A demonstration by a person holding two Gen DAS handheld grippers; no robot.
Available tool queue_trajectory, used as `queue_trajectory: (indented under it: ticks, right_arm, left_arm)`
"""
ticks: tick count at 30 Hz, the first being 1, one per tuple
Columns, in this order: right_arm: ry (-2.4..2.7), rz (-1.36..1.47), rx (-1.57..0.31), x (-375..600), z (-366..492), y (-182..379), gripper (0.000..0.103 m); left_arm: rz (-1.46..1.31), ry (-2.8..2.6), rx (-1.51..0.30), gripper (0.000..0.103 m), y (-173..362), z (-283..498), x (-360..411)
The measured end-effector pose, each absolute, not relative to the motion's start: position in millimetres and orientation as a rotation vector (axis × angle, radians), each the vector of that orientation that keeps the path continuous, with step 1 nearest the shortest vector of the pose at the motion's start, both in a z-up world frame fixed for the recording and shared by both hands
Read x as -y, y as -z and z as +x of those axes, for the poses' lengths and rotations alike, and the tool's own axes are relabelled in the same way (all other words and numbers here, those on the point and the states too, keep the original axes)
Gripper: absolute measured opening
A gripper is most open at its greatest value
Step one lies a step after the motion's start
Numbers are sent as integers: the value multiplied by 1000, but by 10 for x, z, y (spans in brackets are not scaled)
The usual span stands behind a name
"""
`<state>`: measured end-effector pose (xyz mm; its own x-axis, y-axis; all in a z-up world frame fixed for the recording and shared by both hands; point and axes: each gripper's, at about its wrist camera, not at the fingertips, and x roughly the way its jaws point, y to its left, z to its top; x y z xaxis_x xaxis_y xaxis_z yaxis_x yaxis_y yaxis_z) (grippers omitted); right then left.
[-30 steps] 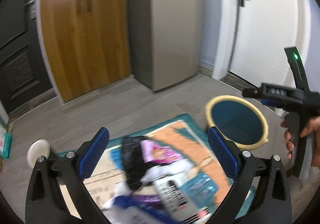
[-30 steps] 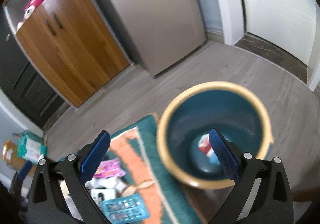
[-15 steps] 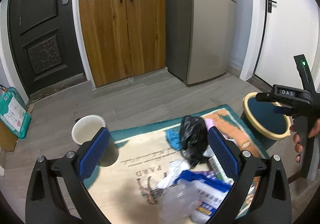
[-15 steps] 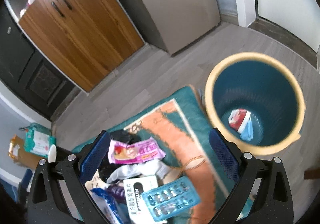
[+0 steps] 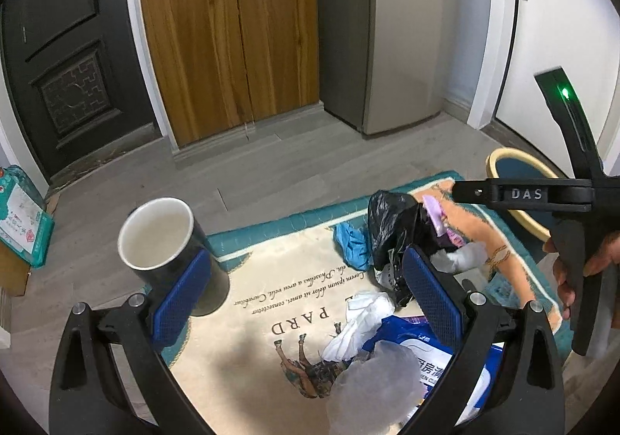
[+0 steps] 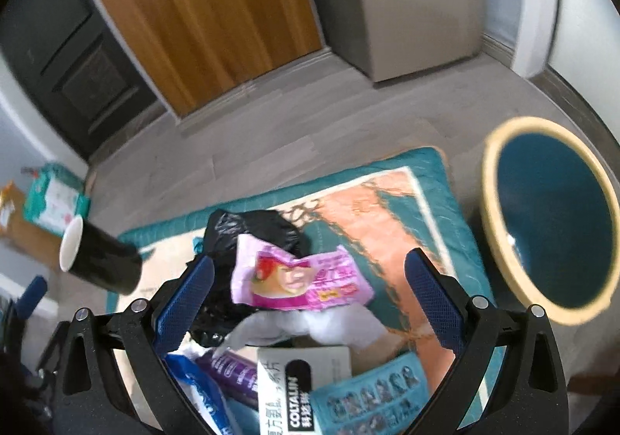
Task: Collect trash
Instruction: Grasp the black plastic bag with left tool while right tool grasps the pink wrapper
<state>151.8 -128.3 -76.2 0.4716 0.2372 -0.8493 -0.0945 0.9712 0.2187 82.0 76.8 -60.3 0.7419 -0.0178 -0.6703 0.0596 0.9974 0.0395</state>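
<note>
Trash lies in a heap on a floor mat (image 5: 271,280): a black plastic bag (image 5: 391,221) (image 6: 252,229), a pink wrapper (image 6: 302,276), crumpled white tissue (image 5: 364,315), a blue-white packet (image 5: 426,357), a white box (image 6: 306,377) and a blue blister pack (image 6: 372,396). A teal bin with a yellow rim (image 6: 550,218) (image 5: 515,171) stands right of the mat. My left gripper (image 5: 306,295) is open and empty above the mat. My right gripper (image 6: 310,299) is open and empty over the pink wrapper; its body shows in the left wrist view (image 5: 542,194).
A black cup with a white inside (image 5: 162,237) (image 6: 97,256) stands at the mat's left edge, close to my left finger. A green packet (image 5: 23,218) leans by the left wall. A wooden cupboard (image 5: 232,28), a dark door and a fridge stand behind.
Both grippers have swung left, away from the bin and over the trash heap. The cup has come close to my left gripper. Both stay open and empty.
</note>
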Motion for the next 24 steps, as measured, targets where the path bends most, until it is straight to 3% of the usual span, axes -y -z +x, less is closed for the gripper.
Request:
queue_trajectory:
  ticks: [7,11,14,15,17,24]
  right_arm:
    - [-252,66,-1103,1079,1579,954,91]
    - [-313,107,-1147,1055,1605,1032,59]
    - [-358,164,-1176,1091,1609,1056,22]
    - [-354,167,-1173,1118,1606,1035,16]
    - [-341,180,-1157,1189,1600,952,11]
    - [-353,218,-1073,1557,1570,605,10]
  left_arm:
    - [164,95,-789,97,834,1015,-546]
    - [158,102,-816,97,917,1062,-511]
    - [163,107,-825,97,936,1088,-483]
    - [163,108,-827,97,943,1096,-473]
    - [165,116,-828,97,944,1116,-434]
    - [172,142,-833,97,964,1282,-288]
